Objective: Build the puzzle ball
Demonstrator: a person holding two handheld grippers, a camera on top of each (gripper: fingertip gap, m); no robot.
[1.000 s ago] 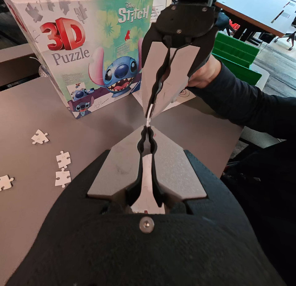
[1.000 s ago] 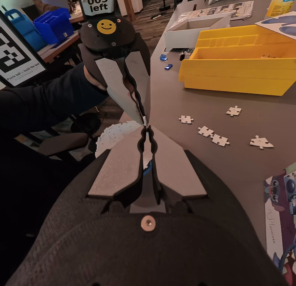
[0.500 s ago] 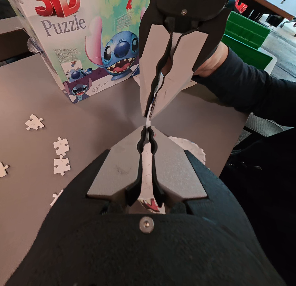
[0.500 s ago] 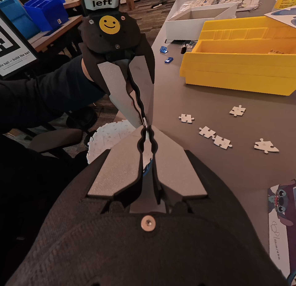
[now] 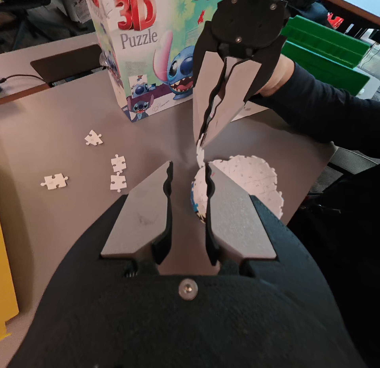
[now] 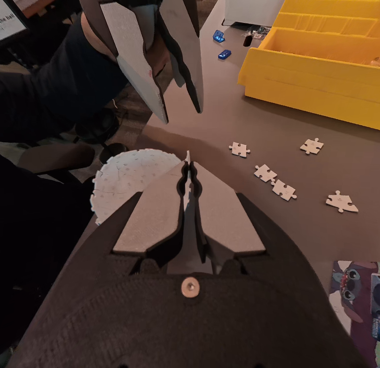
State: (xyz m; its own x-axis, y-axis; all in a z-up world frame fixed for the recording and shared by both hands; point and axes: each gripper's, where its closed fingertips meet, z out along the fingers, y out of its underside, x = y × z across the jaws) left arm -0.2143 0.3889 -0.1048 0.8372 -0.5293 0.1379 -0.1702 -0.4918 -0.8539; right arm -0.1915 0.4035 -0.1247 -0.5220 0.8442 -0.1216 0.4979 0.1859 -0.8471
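Above the white half-built puzzle-ball shell [image 5: 246, 179], the left gripper [image 5: 188, 166] has just spread its jaws wide and holds nothing; the right gripper [image 6: 188, 163] alone stays clamped on the shell's rim, with loose white pieces [image 6: 274, 183] beyond it.

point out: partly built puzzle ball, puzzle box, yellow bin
partly built puzzle ball [image 6: 127, 177], right wrist view, white inner surface.
puzzle box [image 5: 144, 55], left wrist view, printed front face.
yellow bin [image 6: 308, 84], right wrist view, front wall.
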